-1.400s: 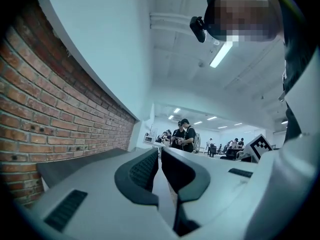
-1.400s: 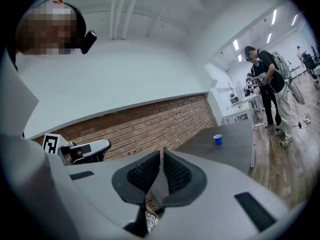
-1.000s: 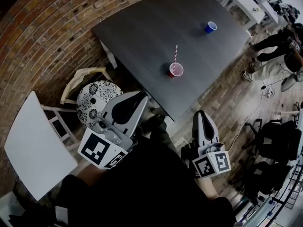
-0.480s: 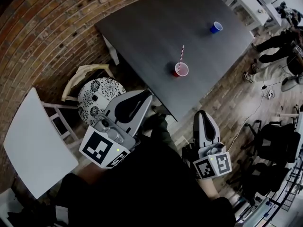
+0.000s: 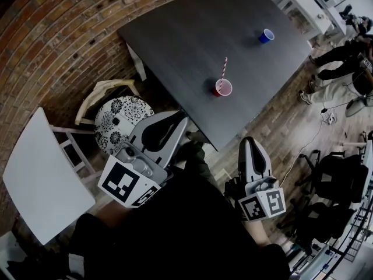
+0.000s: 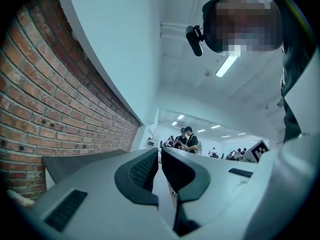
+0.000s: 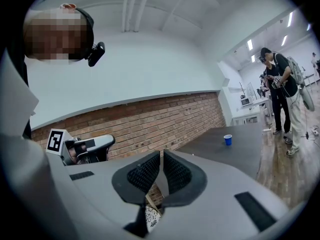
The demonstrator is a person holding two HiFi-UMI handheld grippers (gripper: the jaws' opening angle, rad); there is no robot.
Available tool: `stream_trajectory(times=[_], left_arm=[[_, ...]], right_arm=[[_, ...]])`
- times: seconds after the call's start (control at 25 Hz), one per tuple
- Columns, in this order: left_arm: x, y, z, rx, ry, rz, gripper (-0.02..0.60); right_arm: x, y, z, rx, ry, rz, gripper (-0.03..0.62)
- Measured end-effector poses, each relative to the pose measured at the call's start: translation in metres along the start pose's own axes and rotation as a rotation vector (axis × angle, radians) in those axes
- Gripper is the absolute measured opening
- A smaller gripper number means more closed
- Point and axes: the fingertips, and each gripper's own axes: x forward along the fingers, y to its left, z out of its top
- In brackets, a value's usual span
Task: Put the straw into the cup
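Judging by how things lay, I took the job to be finished already. The red-and-white striped straw (image 5: 225,69) stood in the red plastic cup (image 5: 224,87), its lower end inside the rim and its top leaning toward the far side. That cup sat on the dark grey table (image 5: 186,34), near the edge closest to me, and a small blue plastic cup (image 5: 266,35) stood well beyond it toward the far corner.

Both tools were held well short of the red cup, off the table altogether and close against the dark clothing of the person carrying them. The left claw (image 5: 175,121) was below and to the left of the red cup, its ribbed pads drawn together with nothing between them. The right claw (image 5: 247,142) hung below the red cup, a little to the right, likewise closed on nothing.

With neither claw holding anything, I judged that no placing move was called for. At most I would have checked that the straw rested steady in the red cup, and left the blue one alone.
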Motion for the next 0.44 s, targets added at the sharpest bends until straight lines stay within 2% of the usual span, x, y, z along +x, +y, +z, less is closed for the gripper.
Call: stream_trajectory(times=[0.44], left_arm=[[0.005,-0.0105,-0.0041,0.011,0.011,-0.008,0.034]], right_arm=[[-0.0067,-0.0074,0.002,0.004,-0.002,0.004,0.046]])
